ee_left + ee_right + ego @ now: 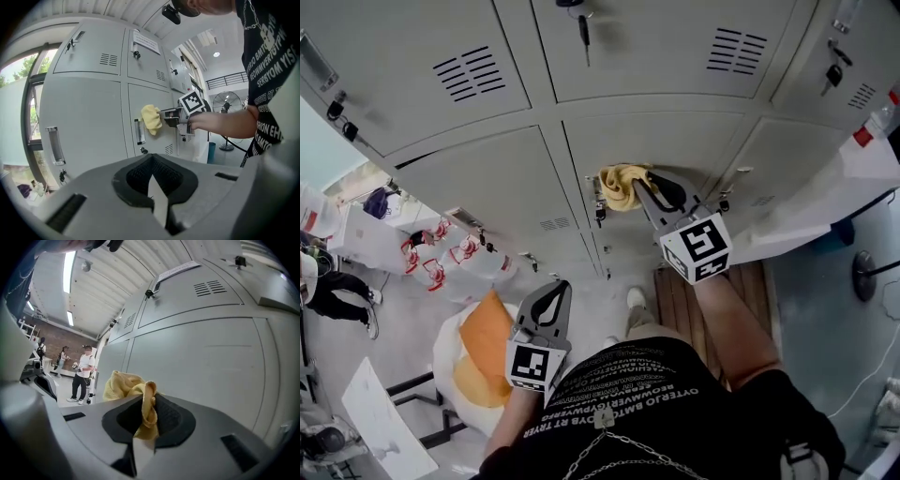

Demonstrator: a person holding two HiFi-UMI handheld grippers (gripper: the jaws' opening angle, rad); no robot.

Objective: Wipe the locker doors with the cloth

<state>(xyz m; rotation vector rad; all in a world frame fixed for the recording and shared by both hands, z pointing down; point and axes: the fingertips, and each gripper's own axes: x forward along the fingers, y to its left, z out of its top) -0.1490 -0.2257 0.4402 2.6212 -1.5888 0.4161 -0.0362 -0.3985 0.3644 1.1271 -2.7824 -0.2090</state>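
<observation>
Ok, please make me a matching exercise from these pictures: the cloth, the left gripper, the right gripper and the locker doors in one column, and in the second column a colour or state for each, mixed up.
Column one:
1. cloth
2. left gripper
3. right gripper
4. locker doors

Column two:
A. shut, holding nothing
B. pale grey
C. yellow
D. shut on the cloth

Pairs: 1-C, 2-A, 3-D, 4-B.
</observation>
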